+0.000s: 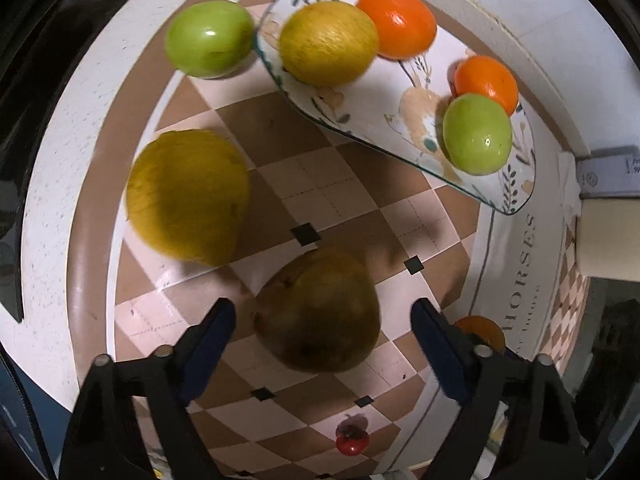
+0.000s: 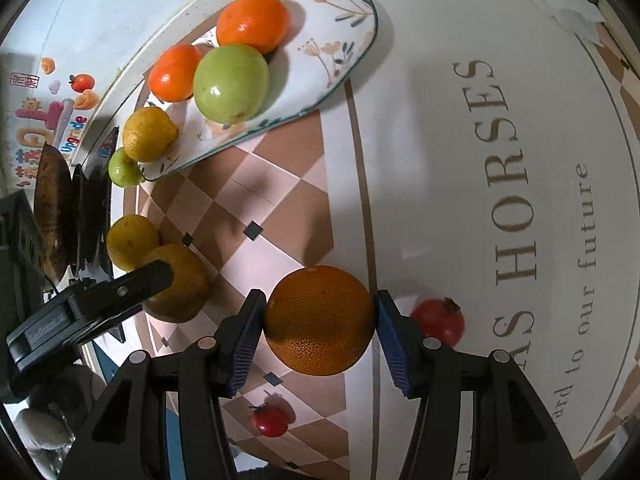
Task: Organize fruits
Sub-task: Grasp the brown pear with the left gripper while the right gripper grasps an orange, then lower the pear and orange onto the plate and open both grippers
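My left gripper (image 1: 324, 320) is open around a dull yellow-brown fruit (image 1: 318, 312) that lies on the checked mat; the jaws stand apart from its sides. My right gripper (image 2: 320, 320) is shut on a large orange (image 2: 320, 320). A flowered oval plate (image 1: 376, 116) holds a yellow fruit (image 1: 328, 42), two oranges (image 1: 398, 22) and a green fruit (image 1: 476, 134). The plate also shows in the right wrist view (image 2: 320, 76). A loose green fruit (image 1: 210, 38) and a yellow fruit (image 1: 188, 196) lie on the mat.
A small red tomato (image 1: 352, 440) lies near the mat's front. A red pomegranate (image 2: 438, 320) sits right of the right gripper. Dark pans (image 2: 68, 216) stand at the table's left edge. A box (image 1: 608, 216) stands at the right.
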Demonstrator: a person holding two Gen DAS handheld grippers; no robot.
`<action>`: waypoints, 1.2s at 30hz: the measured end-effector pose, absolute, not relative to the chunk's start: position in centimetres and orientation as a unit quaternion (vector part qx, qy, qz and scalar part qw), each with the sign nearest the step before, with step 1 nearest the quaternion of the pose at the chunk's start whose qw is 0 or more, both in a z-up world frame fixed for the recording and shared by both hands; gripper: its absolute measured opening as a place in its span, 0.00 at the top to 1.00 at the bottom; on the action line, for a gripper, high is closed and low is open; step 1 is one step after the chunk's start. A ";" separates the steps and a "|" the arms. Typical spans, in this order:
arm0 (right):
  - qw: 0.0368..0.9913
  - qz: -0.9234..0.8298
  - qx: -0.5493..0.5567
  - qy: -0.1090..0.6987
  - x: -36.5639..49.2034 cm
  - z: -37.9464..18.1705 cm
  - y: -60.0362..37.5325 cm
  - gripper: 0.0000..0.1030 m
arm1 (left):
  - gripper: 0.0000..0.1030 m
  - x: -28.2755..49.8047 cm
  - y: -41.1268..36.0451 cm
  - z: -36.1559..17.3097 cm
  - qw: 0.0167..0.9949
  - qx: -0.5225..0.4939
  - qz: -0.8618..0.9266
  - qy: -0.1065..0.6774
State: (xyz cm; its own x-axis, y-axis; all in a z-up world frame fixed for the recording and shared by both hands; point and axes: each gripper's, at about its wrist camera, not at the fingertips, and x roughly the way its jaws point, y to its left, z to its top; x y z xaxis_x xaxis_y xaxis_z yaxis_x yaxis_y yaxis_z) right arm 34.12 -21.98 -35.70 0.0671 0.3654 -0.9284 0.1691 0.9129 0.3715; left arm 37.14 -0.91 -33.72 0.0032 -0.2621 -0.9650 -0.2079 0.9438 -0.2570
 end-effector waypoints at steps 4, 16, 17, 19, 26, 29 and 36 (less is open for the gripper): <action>0.700 0.069 0.193 0.684 33.7 -36.3 -21.9 0.44 | 0.37 37.6 -1.6 -34.1 0.699 -0.129 -0.018 0.703; 0.704 0.071 0.172 0.686 34.0 -36.4 -21.1 0.43 | 0.37 36.0 -3.6 -33.8 0.717 -0.072 -0.018 0.694; 0.701 0.072 0.170 0.689 34.0 -36.5 -20.9 0.43 | 0.37 36.0 -3.7 -33.7 0.717 -0.071 -0.018 0.693; 0.702 0.073 0.164 0.690 34.1 -36.7 -20.4 0.43 | 0.37 35.5 -3.7 -33.8 0.717 -0.070 -0.018 0.693; 0.709 0.073 0.146 0.686 34.0 -36.5 -19.7 0.44 | 0.37 34.7 -3.1 -32.6 0.717 -0.074 -0.028 0.692; 0.714 0.082 0.153 0.679 34.1 -35.8 -19.5 0.44 | 0.37 35.2 -3.1 -31.2 0.721 -0.089 -0.041 0.686; 0.739 0.096 0.191 0.639 36.1 -31.6 -20.4 0.44 | 0.37 38.9 -3.2 -26.1 0.745 -0.127 -0.076 0.651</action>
State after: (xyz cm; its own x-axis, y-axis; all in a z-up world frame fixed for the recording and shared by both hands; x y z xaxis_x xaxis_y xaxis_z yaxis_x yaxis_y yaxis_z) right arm 36.06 -20.37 -31.61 0.1643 0.3855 -0.9080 0.1029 0.9088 0.4044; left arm 38.89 -3.22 -26.10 0.1420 -0.2776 -0.9501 -0.0525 0.9564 -0.2873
